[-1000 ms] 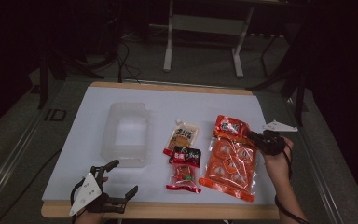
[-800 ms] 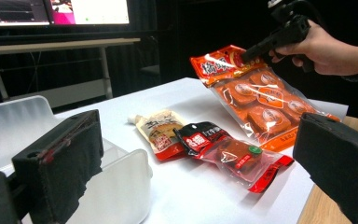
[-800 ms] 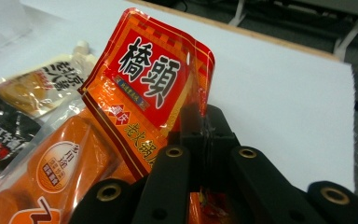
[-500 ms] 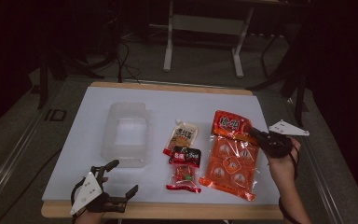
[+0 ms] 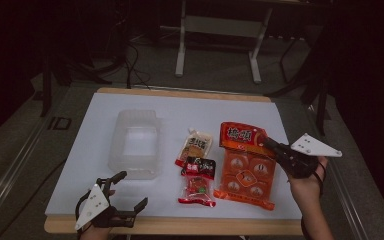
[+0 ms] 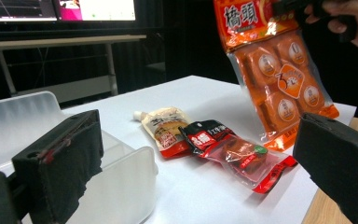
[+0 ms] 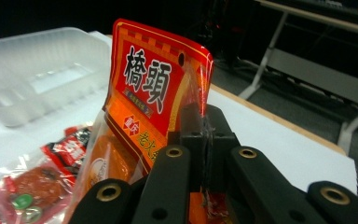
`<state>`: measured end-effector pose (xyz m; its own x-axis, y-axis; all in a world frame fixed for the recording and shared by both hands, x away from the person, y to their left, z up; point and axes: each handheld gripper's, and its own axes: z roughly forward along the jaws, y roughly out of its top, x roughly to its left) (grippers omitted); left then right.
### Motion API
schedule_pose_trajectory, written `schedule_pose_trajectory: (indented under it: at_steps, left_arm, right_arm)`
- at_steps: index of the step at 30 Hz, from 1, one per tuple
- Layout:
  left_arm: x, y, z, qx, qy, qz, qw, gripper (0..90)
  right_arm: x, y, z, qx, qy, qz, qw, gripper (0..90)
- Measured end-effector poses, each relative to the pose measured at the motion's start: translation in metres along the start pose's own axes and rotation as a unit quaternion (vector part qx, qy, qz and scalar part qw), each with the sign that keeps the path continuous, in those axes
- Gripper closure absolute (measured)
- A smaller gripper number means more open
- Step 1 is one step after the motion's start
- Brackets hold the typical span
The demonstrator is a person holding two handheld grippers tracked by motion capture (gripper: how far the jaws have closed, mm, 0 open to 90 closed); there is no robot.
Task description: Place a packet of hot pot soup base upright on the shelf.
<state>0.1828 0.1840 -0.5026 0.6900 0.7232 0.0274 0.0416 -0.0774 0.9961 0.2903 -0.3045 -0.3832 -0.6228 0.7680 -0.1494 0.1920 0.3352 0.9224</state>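
A big orange snack bag with red header hangs lifted off the white table at the right, its lower end still near the surface. My right gripper is shut on the bag's top right edge; in the right gripper view its jaws pinch the bag. The left gripper view shows that bag dangling above the table. My left gripper rests open at the table's front left corner, nothing between its pads. A clear plastic tray stands left of centre.
Two small snack packets lie mid-table: a beige one and a red-and-black one in front of it. A metal stand is on the floor beyond the far edge. The wooden table rim runs along the front.
My right gripper has risen and drawn the orange bag's top end up and to the right, off the table. The left gripper has stayed put.
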Motion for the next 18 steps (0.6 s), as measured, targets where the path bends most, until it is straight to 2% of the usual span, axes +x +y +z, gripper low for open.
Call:
schedule_pose_trajectory:
  at_steps: [2,3,9,15,18]
  left_arm:
    - [0.000,0.000,0.000,0.001,-0.002,0.001,1.0000,2.0]
    - [0.000,0.000,0.000,0.003,-0.002,0.000,1.0000,2.0]
    - [-0.001,0.000,0.001,0.008,-0.003,-0.005,1.0000,2.0]
    - [0.001,0.000,0.001,0.007,-0.002,-0.011,0.9999,2.0]
    - [0.000,0.000,0.001,0.009,-0.003,-0.010,0.9999,2.0]
  right_arm:
    - [0.003,0.002,-0.003,-0.004,0.006,-0.005,1.0000,89.1]
    - [0.008,0.004,-0.008,-0.009,0.013,-0.019,0.9997,89.1]
    - [0.018,0.011,-0.023,-0.025,0.024,-0.036,0.9987,89.1]
    - [0.025,0.019,-0.036,-0.051,0.033,-0.040,0.9973,89.2]
    - [0.027,0.023,-0.039,-0.058,0.029,-0.048,0.9967,89.2]
